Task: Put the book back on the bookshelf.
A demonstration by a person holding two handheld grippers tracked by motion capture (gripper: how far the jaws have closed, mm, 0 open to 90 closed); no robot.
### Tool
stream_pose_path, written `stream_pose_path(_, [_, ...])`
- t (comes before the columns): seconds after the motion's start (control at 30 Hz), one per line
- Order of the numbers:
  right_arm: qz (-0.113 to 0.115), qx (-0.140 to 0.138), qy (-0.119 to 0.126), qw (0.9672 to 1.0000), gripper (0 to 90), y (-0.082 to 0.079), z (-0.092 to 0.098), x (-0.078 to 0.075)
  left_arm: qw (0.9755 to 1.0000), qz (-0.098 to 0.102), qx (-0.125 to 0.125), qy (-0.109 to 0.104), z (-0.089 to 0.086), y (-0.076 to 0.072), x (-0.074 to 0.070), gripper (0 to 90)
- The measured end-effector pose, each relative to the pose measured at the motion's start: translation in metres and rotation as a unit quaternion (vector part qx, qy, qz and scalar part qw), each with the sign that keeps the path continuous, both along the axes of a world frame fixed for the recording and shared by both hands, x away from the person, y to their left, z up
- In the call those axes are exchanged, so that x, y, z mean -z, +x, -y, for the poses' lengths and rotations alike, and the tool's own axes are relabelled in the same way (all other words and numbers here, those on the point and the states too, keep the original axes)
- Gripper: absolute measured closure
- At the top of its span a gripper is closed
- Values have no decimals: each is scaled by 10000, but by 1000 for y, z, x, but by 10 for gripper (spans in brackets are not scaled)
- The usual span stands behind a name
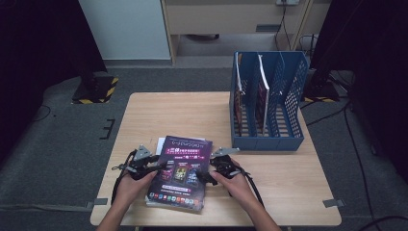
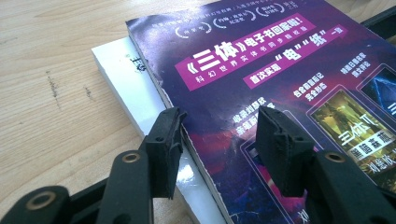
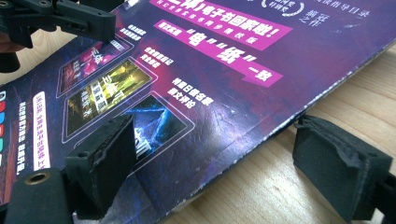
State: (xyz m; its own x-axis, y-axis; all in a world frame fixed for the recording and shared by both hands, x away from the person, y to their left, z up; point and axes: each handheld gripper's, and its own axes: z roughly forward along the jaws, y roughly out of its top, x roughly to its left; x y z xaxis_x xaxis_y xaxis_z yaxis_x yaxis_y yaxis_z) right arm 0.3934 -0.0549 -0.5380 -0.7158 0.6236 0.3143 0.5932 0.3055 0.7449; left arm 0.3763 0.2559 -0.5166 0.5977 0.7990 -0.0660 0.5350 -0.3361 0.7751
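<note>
With both grippers (image 1: 161, 167) (image 1: 204, 177) open astride the purple magazine (image 1: 180, 171), gripping nothing, we seat each edge fully before closing evenly.

The high view looks forward and down from above the person's side, far enough to take in the whole table (image 1: 288, 192) and the floor around it. Each gripper view looks along its own jaws, very near the purple magazine (image 2: 280, 70). All three views share this magazine (image 1: 180, 171) (image 3: 210, 84), at lower centre of the high view.
</note>
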Motion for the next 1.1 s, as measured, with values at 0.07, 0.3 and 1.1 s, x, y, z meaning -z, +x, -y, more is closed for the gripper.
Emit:
stream_pose_path(0.07, [-12,24,23,10000,142,0,-1,0,10000,-3,1,9,0,0,0,501])
stream_pose_path(0.3, [-18,18,118,9999,175,2,1,1,10000,3,-2,15,0,0,0,501])
stream_pose_path(1.1, [126,-137,400,9990,224,13,-13,-35,10000,-23,-16,-4,-3,0,0,499])
